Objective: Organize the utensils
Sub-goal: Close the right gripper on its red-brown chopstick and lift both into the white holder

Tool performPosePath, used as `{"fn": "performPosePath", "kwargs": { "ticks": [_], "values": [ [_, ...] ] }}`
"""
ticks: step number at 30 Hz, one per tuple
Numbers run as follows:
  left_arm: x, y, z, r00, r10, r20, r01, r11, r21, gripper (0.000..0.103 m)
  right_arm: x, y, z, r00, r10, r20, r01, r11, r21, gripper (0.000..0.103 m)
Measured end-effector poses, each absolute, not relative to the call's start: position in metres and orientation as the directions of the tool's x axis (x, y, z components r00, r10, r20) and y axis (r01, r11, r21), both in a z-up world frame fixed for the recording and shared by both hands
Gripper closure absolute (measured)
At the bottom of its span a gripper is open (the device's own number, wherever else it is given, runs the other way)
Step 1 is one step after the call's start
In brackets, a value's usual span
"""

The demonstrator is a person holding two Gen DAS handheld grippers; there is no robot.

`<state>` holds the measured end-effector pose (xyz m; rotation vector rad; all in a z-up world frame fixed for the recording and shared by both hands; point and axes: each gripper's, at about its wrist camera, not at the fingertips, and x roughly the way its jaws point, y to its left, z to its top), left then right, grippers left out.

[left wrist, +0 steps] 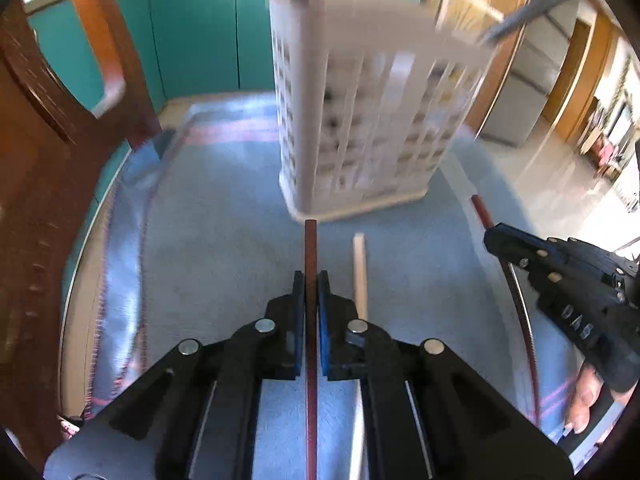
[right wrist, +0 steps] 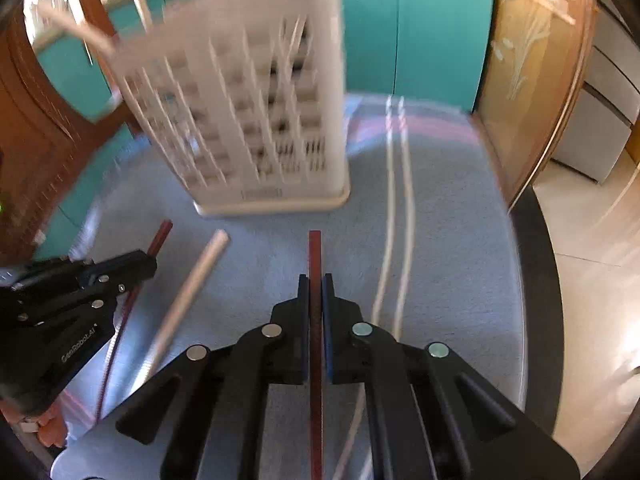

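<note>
Two red chopsticks (left wrist: 311, 252) (right wrist: 315, 256) clamped, tips toward white basket (left wrist: 360, 120).

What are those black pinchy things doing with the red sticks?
A person is tidying chopsticks. The left hand-held gripper is shut on one dark red chopstick, and the right hand-held gripper is shut on another red chopstick. A white slotted utensil holder stands just ahead on the blue cloth, with some sticks already poking out of its top. Pale chopsticks lie loose on the cloth.
</note>
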<state>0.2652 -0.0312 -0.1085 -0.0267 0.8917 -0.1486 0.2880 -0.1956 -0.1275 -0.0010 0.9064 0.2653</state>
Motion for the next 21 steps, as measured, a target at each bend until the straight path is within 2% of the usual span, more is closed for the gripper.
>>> {"fn": "performPosePath", "kwargs": {
  "ticks": [4, 10, 15, 21],
  "values": [
    [0.234, -0.025, -0.060, 0.711, -0.151, -0.686, 0.127, 0.988, -0.086, 0.096, 0.259, -0.220, -0.073, 0.681, 0.310, -0.663, -0.242, 0.950, 0.196, 0.096],
    [0.192, -0.024, 0.001, 0.804, -0.159, -0.573, 0.139, 0.987, -0.079, 0.096, 0.218, -0.235, -0.004, 0.761, 0.373, -0.531, -0.282, 0.927, 0.247, 0.096],
    [0.187, -0.028, 0.060, 0.858, -0.175, -0.482, 0.165, 0.984, -0.063, 0.096, 0.205, -0.241, 0.048, 0.812, 0.391, -0.432, -0.317, 0.919, 0.235, 0.096],
    [0.212, -0.022, 0.149, 0.919, -0.194, -0.343, 0.175, 0.981, -0.085, 0.096, 0.234, -0.239, 0.123, 0.857, 0.402, -0.321, -0.337, 0.910, 0.241, 0.096]
  ]
}}
